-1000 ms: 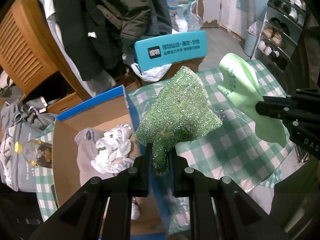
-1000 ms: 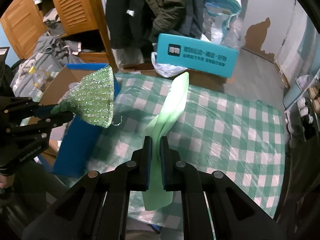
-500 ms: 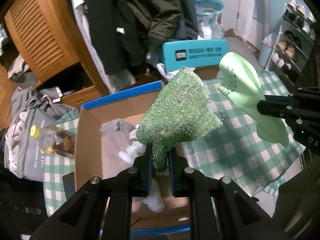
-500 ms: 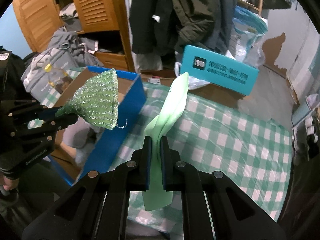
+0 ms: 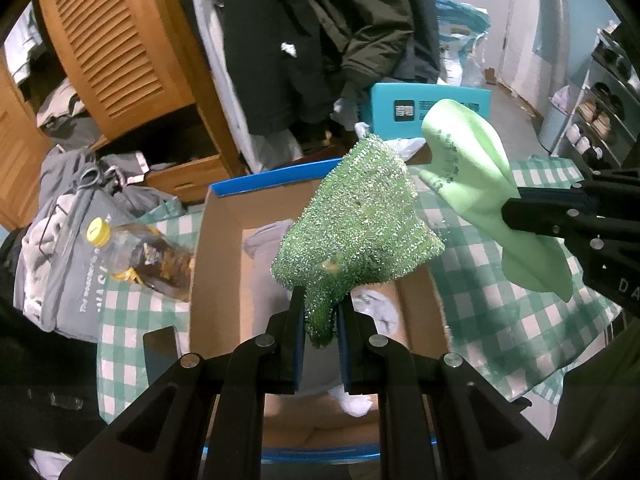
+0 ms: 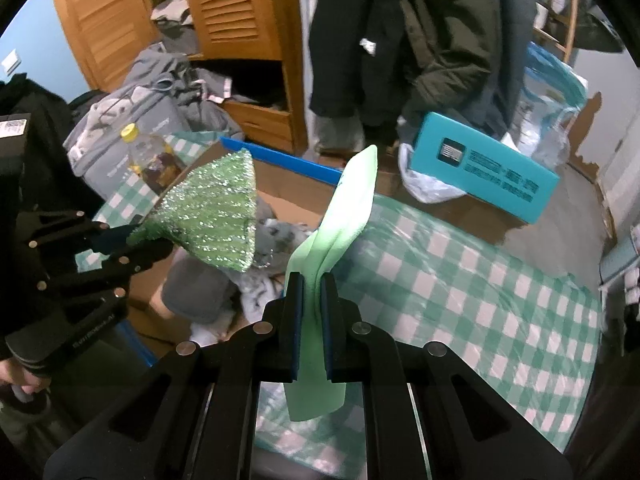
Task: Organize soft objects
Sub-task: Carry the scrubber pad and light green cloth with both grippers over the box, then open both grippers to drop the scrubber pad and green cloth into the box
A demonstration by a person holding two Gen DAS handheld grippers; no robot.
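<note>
Both claws now over the box (image 5: 224, 248): left claw (image 5: 320, 320) pinches limp glittery cloth (image 5: 360, 224) corner, right claw (image 6: 310, 300) clamps floppy pale-green cloth (image 6: 348, 208).

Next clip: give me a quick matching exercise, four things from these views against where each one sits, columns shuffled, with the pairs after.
Things:
1. sparkly green scrub cloth
2. pale green cloth
3. grey garment
4. yellow-capped bottle

Places:
A. lying in the cardboard box
B. clamped in the right gripper
C. on the checked tablecloth, left of the box
D. clamped in the left gripper

Pairs: 1-D, 2-B, 3-A, 4-C
</note>
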